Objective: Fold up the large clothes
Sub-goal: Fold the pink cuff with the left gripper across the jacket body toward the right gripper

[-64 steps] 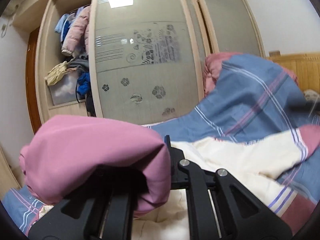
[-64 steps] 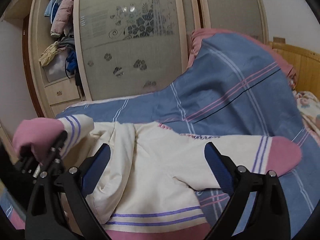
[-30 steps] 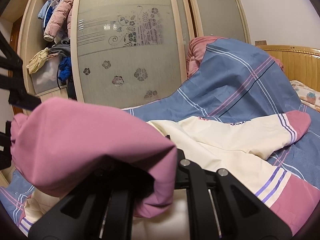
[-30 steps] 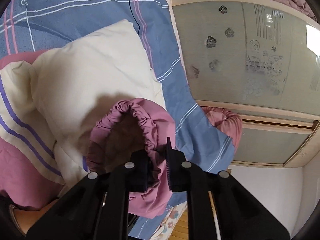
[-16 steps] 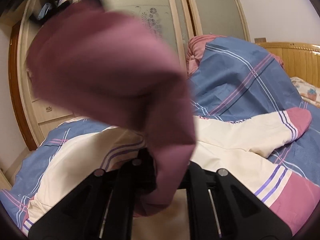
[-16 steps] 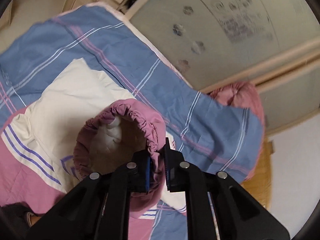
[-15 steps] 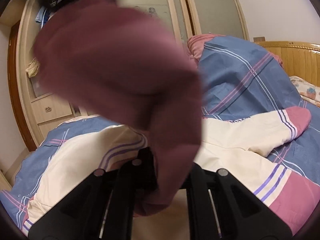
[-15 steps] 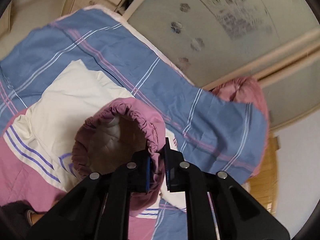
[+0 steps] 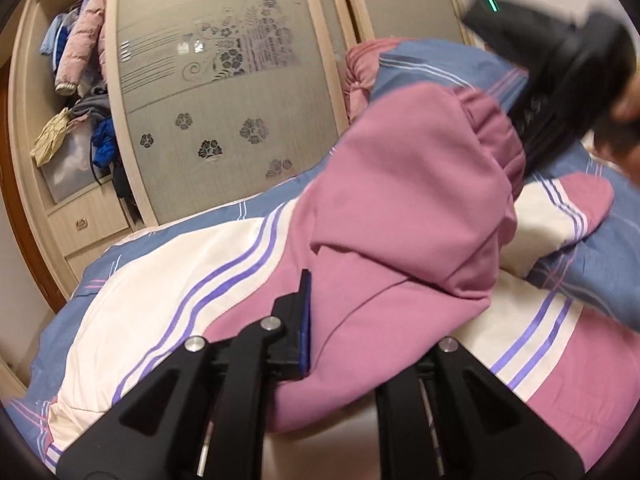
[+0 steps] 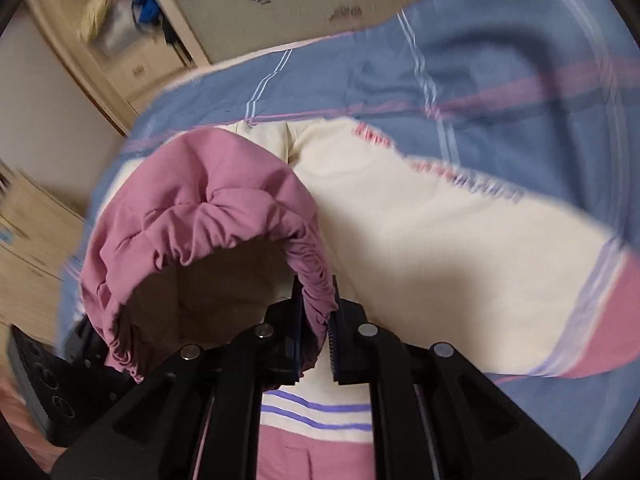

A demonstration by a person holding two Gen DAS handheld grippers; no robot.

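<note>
Left wrist view: the left gripper [image 9: 360, 320] stands parted, soft pink sleeve [image 9: 408, 208] bunched between its fingers, over the cream jacket [image 9: 172, 280] on the blue plaid quilt [image 9: 600, 256]. Right gripper [image 10: 316, 332] pinches the sleeve's gathered elastic cuff [image 10: 316, 280].

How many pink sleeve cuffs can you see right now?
2. The lifted cuff is pinched by its gathered edge in the right hand-held gripper. The far cuff lies flat on the bed, to the right. No others show.
</note>
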